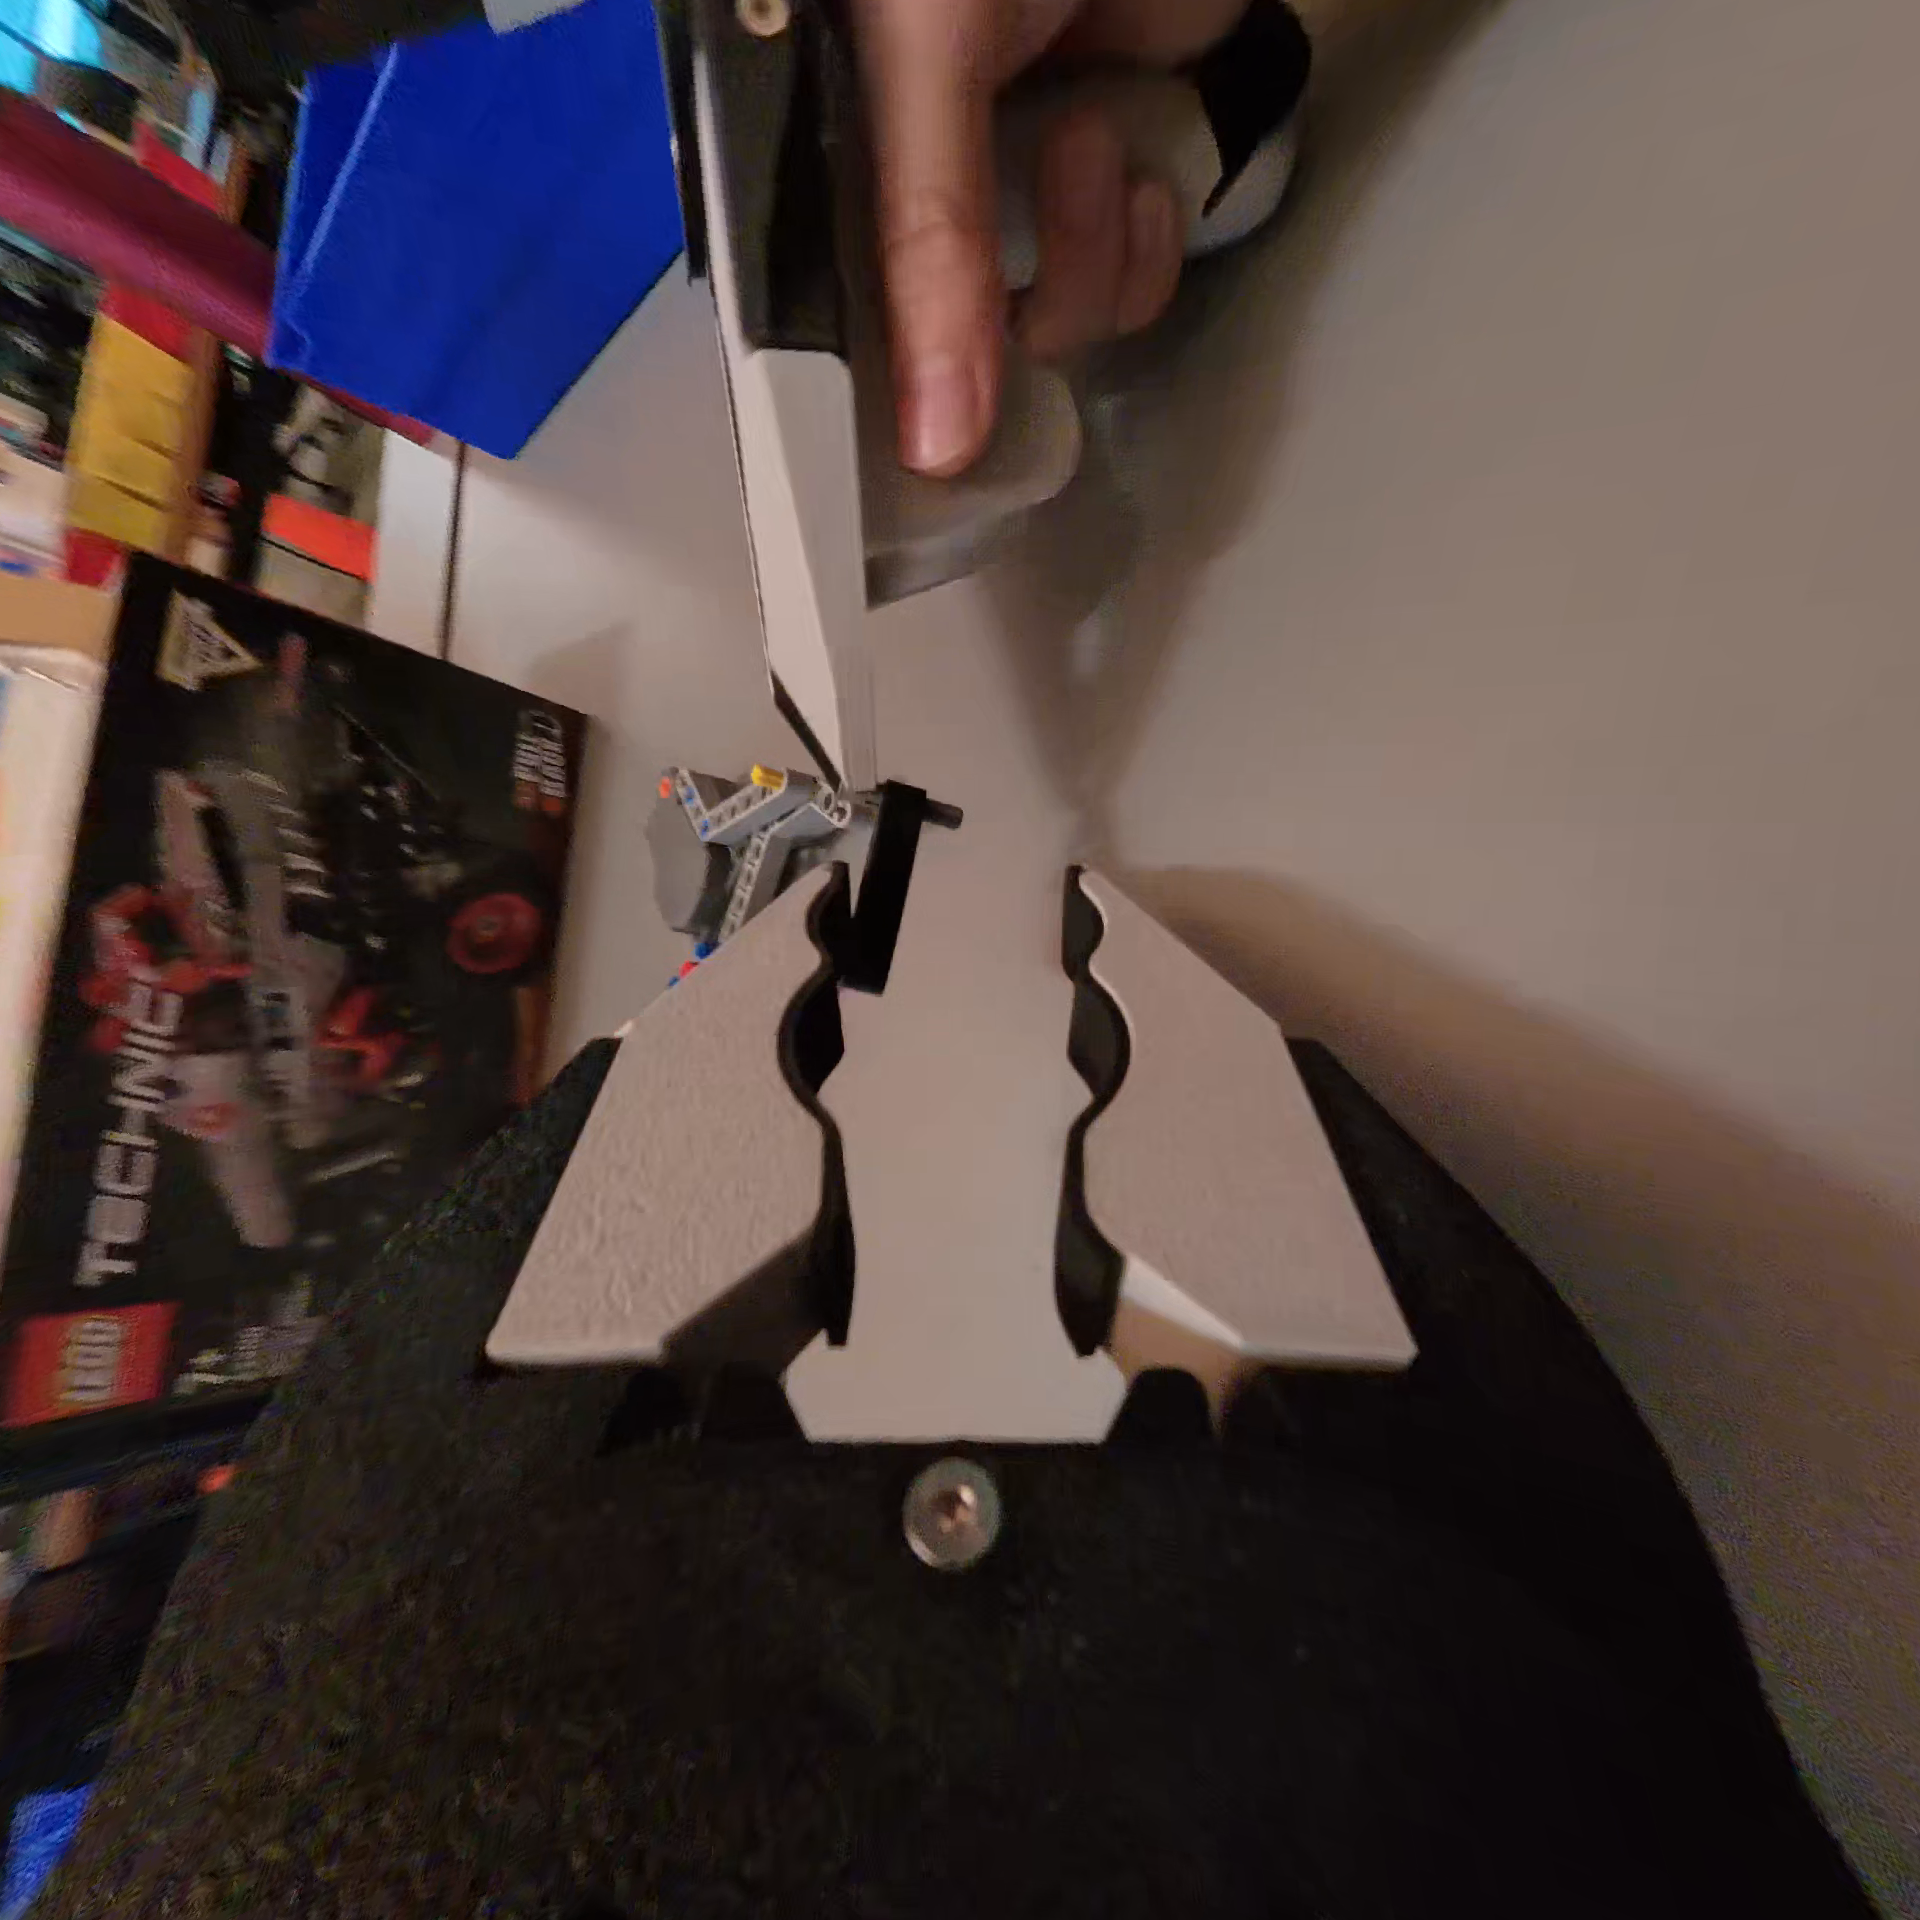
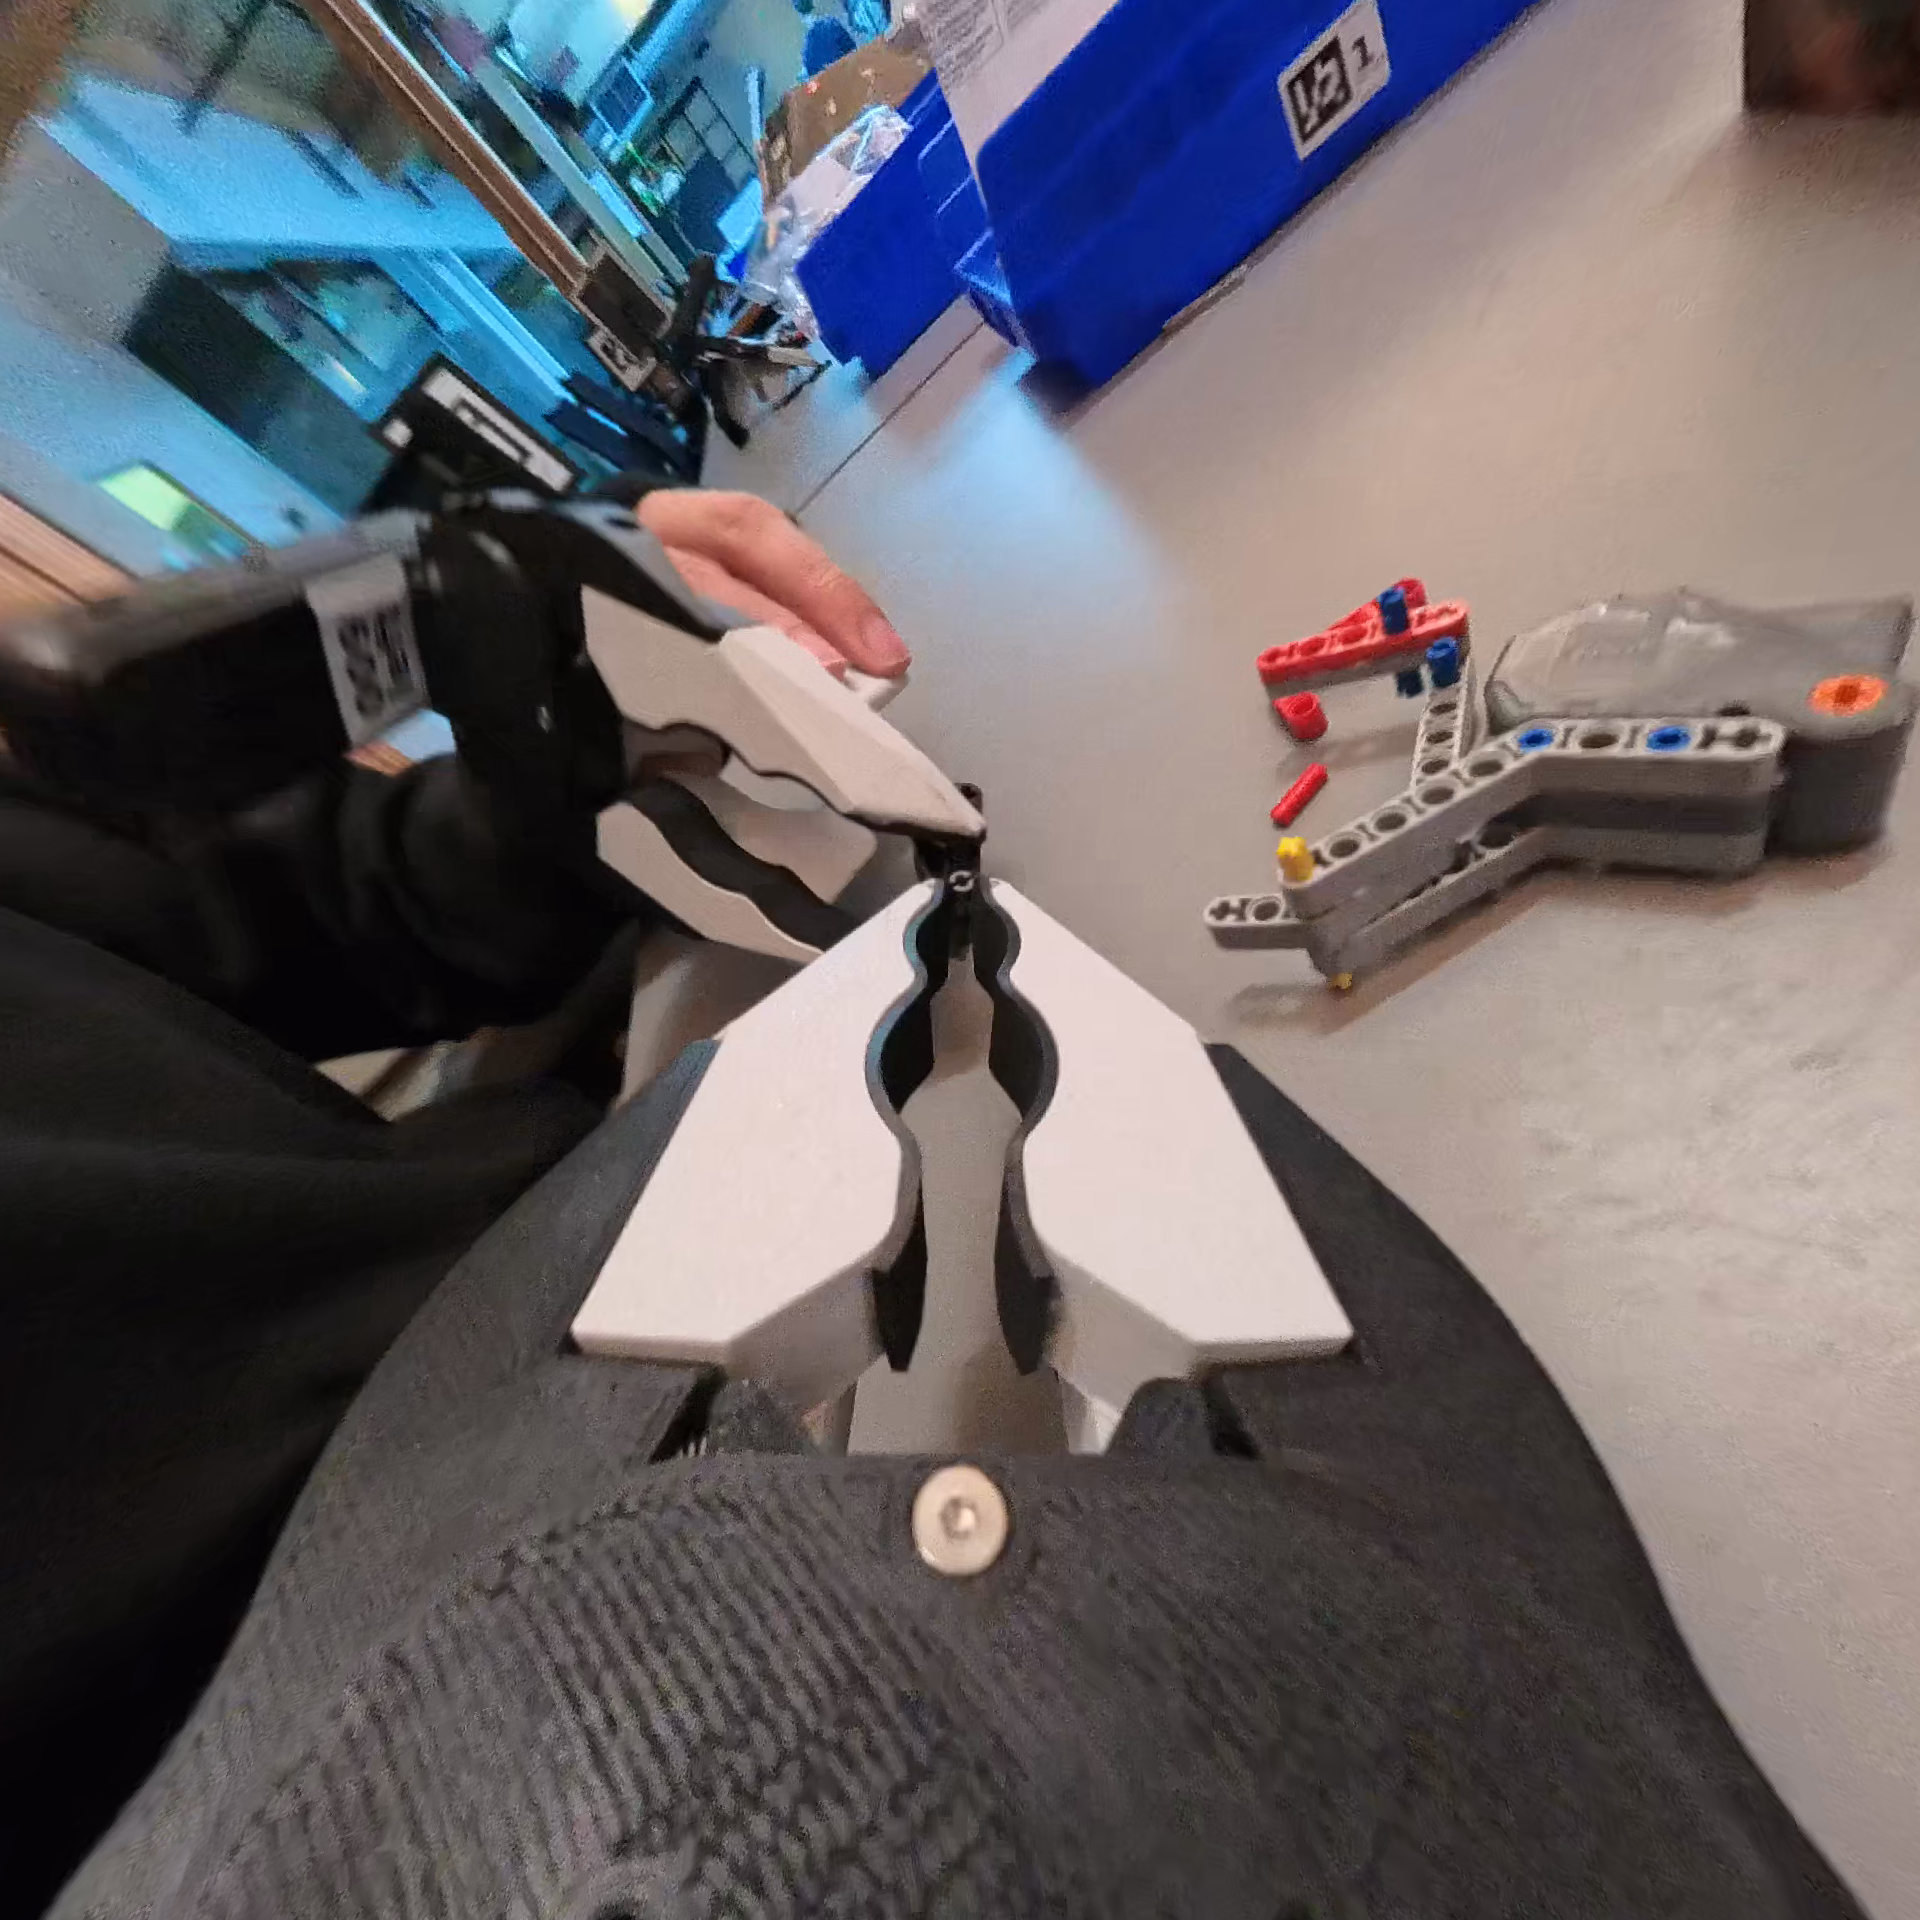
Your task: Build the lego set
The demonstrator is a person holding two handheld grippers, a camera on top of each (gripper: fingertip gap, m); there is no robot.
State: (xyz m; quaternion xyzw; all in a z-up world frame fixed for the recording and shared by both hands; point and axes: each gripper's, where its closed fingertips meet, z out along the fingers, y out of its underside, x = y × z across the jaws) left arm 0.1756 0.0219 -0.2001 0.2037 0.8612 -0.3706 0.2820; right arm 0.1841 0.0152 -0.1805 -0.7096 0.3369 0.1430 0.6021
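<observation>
Black piece (image 2: 961,914) pinched between both gripper tips, above the tabletop (image 2: 1455,1195).
Right gripper (image 2: 958,896) is clamped on its long axis; left gripper (image 1: 951,914), spread wide, touches it with one finger; gray model (image 2: 1538,821) lies well right.

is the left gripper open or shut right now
Open. In the left wrist view the left gripper has a wide gap of bare table between its fingers; the black lego piece touches only one.
</observation>
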